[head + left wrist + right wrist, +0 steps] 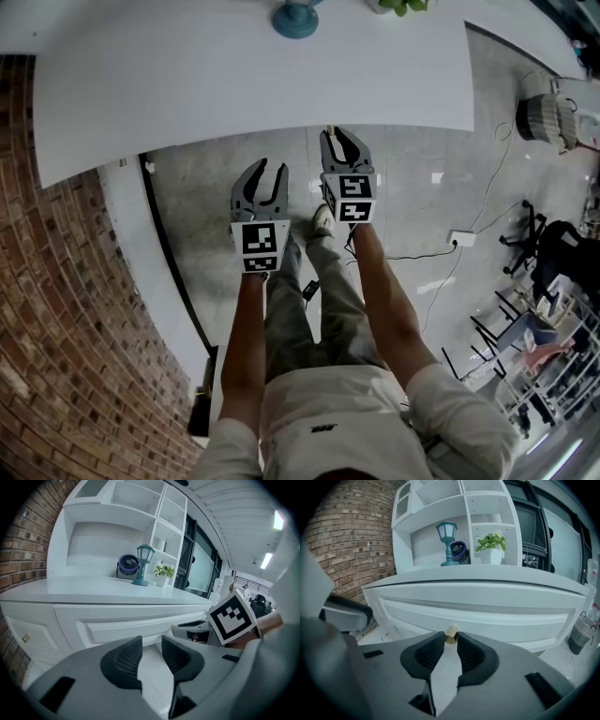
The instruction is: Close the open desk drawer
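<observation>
The white drawer front [487, 613] runs under the desk top [244, 84]; how far it stands out I cannot tell. Its small brass knob [451, 631] sits pinched between the tips of my right gripper [450, 639], which is shut on it. In the head view the right gripper [339, 139] reaches up to the desk's front edge. My left gripper [272, 169] hangs a little lower and to the left, open, with nothing between its fingers. In the left gripper view, the left gripper [151, 641] faces the panelled drawer front [136, 625], short of it.
On the desk stand a teal lantern [447, 543], a small fan [127, 566] and a potted plant [491, 550], with shelves above. A brick wall [56, 328] is at the left. A bin [548, 117], a floor cable and chairs lie to the right.
</observation>
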